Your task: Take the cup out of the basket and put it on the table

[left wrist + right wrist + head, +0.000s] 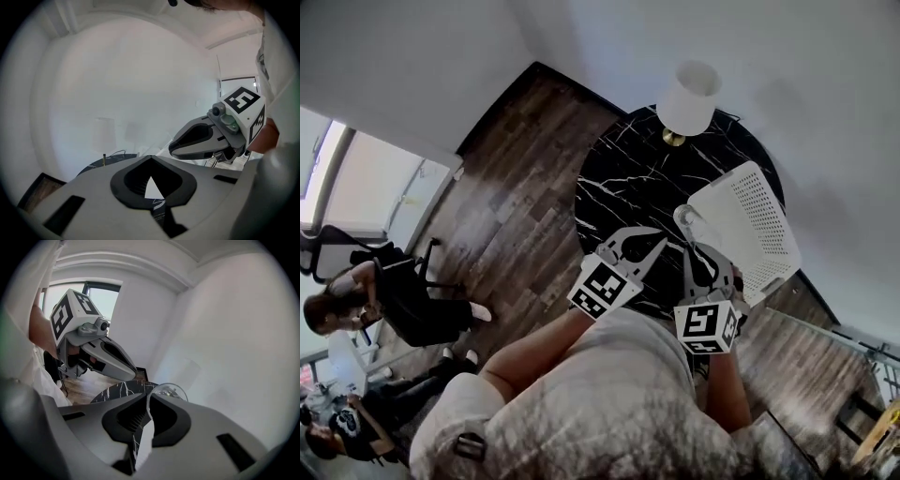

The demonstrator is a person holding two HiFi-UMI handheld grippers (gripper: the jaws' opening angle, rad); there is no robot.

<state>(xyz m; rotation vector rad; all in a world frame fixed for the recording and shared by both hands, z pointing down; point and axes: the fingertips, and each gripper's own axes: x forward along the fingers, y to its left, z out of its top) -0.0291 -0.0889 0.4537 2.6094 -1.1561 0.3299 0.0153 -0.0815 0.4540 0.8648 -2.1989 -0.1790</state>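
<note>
our right claw (148,404) pinches the clear cup (167,389) by its wall near the rim, just left of the basket (750,225), over the bench (619,178). we judge the glass light, slick and breakable. our left claw (150,173) is closed, empty.

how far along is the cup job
Done: the right gripper is clamped on the clear cup's rim. In hand: the cup is held up at the white basket's left edge, over the black table; whether it is fully clear of the basket is uncertain. Left: set it down and release. The left gripper is shut and empty.
</note>
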